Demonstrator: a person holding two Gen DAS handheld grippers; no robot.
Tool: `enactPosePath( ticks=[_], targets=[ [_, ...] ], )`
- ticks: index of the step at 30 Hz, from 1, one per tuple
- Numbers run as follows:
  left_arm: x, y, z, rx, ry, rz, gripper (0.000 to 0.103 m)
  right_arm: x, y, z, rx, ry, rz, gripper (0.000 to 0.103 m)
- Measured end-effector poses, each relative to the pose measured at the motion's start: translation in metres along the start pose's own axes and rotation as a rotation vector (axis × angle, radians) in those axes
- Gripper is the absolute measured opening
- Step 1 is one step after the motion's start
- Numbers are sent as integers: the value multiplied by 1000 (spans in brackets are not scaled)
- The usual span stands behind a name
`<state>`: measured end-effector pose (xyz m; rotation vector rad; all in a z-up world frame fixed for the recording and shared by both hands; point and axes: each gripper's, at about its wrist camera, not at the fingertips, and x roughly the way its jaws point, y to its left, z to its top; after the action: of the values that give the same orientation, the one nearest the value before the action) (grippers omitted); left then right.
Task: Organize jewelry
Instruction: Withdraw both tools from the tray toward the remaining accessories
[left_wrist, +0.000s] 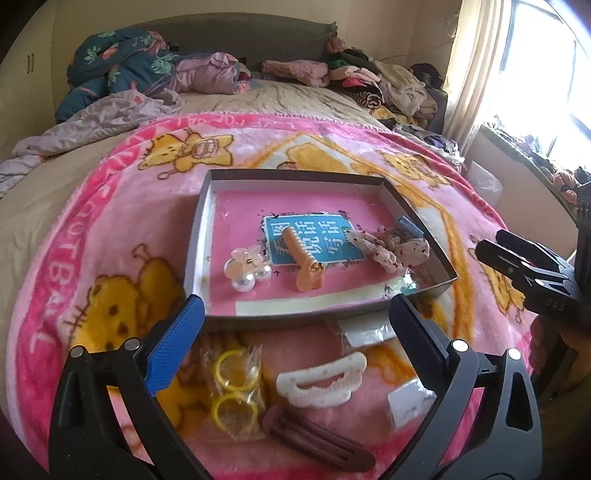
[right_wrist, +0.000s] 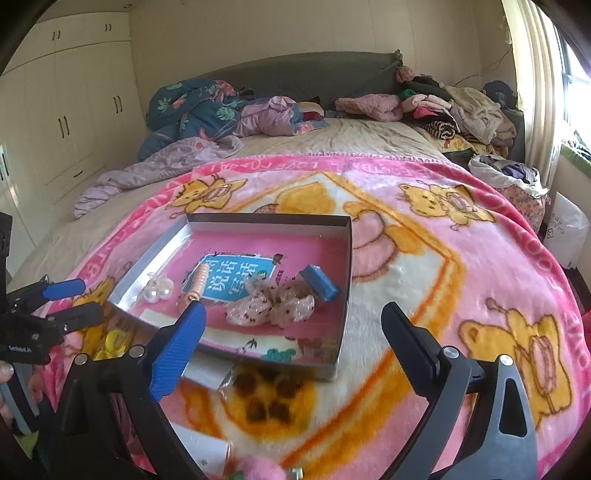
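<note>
Bed blanket (left_wrist: 110, 229) carries one tray (left_wrist: 207, 206) with two pearls (left_wrist: 251, 278), while both hand-held grippers, left (left_wrist: 295, 314) and right (right_wrist: 293, 321), gape empty.

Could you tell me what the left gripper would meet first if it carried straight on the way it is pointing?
Probably the near wall of the tray. The open left gripper points at that edge over the pink blanket. If it passes above the wall, the orange comb comes next. Depth is uncertain.

Bright window (left_wrist: 546, 74) with pale curtains (left_wrist: 476, 62), cream wardrobes (right_wrist: 70, 110), grey headboard (right_wrist: 303, 74) behind a clothes-strewn bed (right_wrist: 332, 140).
</note>
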<state>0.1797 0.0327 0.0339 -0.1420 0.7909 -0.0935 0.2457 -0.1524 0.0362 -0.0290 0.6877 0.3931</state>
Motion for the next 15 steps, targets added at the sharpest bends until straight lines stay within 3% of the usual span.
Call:
enactPosePath(
  ticks=[15],
  targets=[
    [-35,11,-27,-31,-26,14,91,-37,17,-28,-36,9,-8,93]
  ],
)
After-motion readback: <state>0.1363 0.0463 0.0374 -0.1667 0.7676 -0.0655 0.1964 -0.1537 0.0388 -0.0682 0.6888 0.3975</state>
